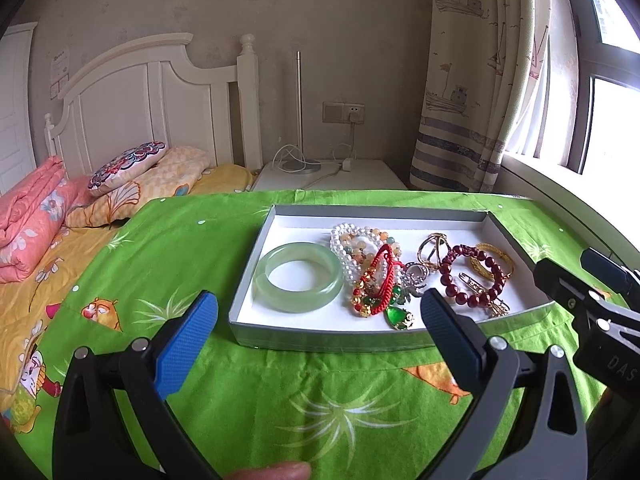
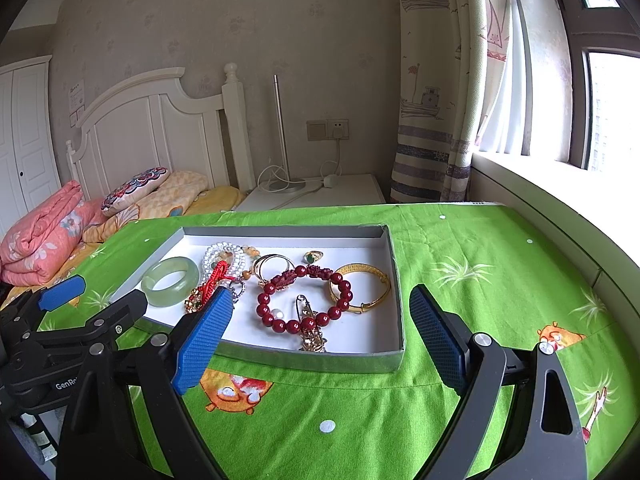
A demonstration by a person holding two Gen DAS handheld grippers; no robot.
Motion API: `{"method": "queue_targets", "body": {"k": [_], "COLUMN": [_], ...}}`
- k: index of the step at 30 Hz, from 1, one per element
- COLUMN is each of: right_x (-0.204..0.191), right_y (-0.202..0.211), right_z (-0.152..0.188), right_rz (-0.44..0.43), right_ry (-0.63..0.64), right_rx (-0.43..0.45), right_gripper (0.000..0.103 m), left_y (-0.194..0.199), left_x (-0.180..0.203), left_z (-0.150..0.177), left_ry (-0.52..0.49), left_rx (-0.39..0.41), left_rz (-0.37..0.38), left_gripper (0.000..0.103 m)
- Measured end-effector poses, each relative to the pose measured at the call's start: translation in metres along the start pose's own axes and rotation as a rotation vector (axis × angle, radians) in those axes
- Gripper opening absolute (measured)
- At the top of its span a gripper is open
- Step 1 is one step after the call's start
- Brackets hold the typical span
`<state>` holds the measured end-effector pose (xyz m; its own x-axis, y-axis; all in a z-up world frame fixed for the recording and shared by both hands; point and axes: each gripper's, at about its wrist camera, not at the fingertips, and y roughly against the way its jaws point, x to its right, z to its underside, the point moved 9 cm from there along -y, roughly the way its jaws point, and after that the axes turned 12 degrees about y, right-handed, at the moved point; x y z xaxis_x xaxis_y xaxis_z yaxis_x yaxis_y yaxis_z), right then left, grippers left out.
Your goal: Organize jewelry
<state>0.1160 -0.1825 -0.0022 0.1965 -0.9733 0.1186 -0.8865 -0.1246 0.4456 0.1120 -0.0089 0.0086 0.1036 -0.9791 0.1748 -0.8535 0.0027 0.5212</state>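
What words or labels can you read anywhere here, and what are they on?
"DAS": on the right gripper body, cut off at the edge of the picture.
"GenRo": on the left gripper body, the rest hidden.
Wall papers by the headboard: print too small to read.
Nothing readable on the tray or jewelry.

Your gripper pads (image 2: 204, 336) look like textured blue rubber with a fine grid, set on matt black plastic arms with shiny metal rivets. The tray (image 2: 316, 360) reads as grey cardboard, lined matt white inside. The green bangle (image 1: 299, 277) is glossy, smooth and translucent, like jade or glass. The dark red bead bracelet (image 2: 304, 300) is polished and shiny, while the gold bangle (image 2: 360, 288) is bright metal. The green tablecloth (image 2: 460, 256) is soft printed cotton, matt.
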Motion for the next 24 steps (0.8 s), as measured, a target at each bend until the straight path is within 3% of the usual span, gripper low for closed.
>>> {"method": "queue_targets", "body": {"k": [8,15,18,24], "right_x": [0.0,-0.004,-0.005,-0.007], "right_y": [0.0,0.0,0.0,0.013], "right_z": [0.0,0.001,0.002,0.02], "right_rz": [-0.001,-0.003,-0.006,-0.06], "right_ry": [0.0,-0.007,-0.011,-0.051], "right_rx": [0.0,0.001,0.001,-0.058], "right_gripper": [0.087,0.087,0.087,0.087], "left_y": [0.003,0.005,0.003,0.017], "left_x": [0.005,0.0,0.004,0.01], "left_z": [0.001,0.0,0.007,0.037], "left_ry": [-0.029,0.005,-0.01,-0.107], "left_rx": [0.004,0.01,-0.045,-0.134], "left_rz": [0.002,0.021,0.05,0.008], "left_gripper": [0.101,0.101,0.101,0.101]}}
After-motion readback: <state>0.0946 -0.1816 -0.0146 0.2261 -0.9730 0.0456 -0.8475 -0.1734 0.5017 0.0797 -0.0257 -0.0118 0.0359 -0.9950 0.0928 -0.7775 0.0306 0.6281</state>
